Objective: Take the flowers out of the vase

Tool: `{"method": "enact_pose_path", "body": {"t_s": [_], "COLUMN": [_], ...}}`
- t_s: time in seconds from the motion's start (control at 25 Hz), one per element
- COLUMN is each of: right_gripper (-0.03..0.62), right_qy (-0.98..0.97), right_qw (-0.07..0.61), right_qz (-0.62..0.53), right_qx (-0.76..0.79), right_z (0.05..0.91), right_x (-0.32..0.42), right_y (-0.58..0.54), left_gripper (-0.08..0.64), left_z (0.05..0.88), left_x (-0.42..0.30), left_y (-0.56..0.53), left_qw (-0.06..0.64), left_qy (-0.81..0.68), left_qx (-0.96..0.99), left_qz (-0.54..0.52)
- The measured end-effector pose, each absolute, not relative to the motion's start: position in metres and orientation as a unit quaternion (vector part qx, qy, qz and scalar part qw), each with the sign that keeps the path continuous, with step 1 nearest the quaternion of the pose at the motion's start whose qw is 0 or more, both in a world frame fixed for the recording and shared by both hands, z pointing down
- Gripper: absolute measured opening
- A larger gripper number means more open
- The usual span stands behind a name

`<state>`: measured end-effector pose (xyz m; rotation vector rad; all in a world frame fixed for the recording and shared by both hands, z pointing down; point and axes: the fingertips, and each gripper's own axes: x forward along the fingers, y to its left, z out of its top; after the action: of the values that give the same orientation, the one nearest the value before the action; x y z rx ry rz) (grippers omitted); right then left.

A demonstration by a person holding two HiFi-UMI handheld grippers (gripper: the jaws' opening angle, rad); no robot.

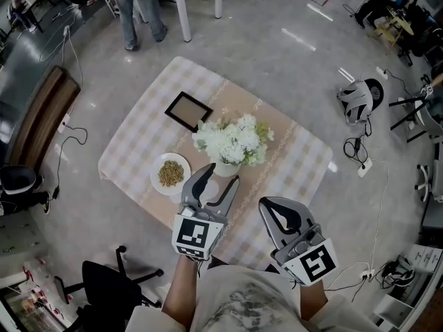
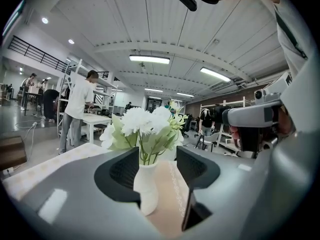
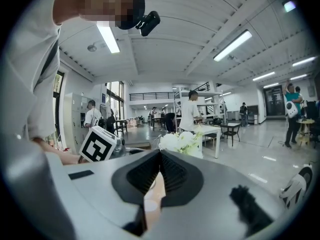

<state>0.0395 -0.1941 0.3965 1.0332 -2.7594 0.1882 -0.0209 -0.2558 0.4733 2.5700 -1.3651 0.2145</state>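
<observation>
Left gripper [image 1: 219, 182] nearest, jaws partly apart, nothing pinched; white vase [image 2: 146, 189] stands between them on table [image 1: 131, 161], white flowers [image 1: 234, 141] inside; right gripper [image 1: 271, 207] jaws pressed together, holding nothing; best way likely: steady vase, pinch stems low, lift straight up.

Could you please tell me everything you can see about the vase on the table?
The vase is small, white and matte, ceramic by its look, with a narrow neck above a rounder body. It stands upright on the table's beige runner, holding white flowers with green stems. The left hand-held gripper has its jaws apart on either side of it, seemingly not pressing it.
</observation>
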Motion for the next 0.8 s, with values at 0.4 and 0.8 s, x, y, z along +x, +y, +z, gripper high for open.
{"method": "enact_pose_path", "body": {"t_s": [0.4, 0.8], "right_gripper": [0.015, 0.015], "right_qy": [-0.928, -0.923], "right_qw": [0.093, 0.100], "right_qz": [0.068, 0.079], "right_qx": [0.354, 0.362], "right_z": [0.401, 0.408], "right_x": [0.046, 0.053], "right_y": [-0.198, -0.200], "left_gripper": [0.342, 0.449], "left_z": [0.486, 0.496], "left_x": [-0.020, -0.012], "left_y": [-0.272, -0.291], "left_qw": [0.120, 0.111], "left_qy": [-0.482, -0.480], "left_qx": [0.865, 0.867], "left_qz": [0.071, 0.075]}}
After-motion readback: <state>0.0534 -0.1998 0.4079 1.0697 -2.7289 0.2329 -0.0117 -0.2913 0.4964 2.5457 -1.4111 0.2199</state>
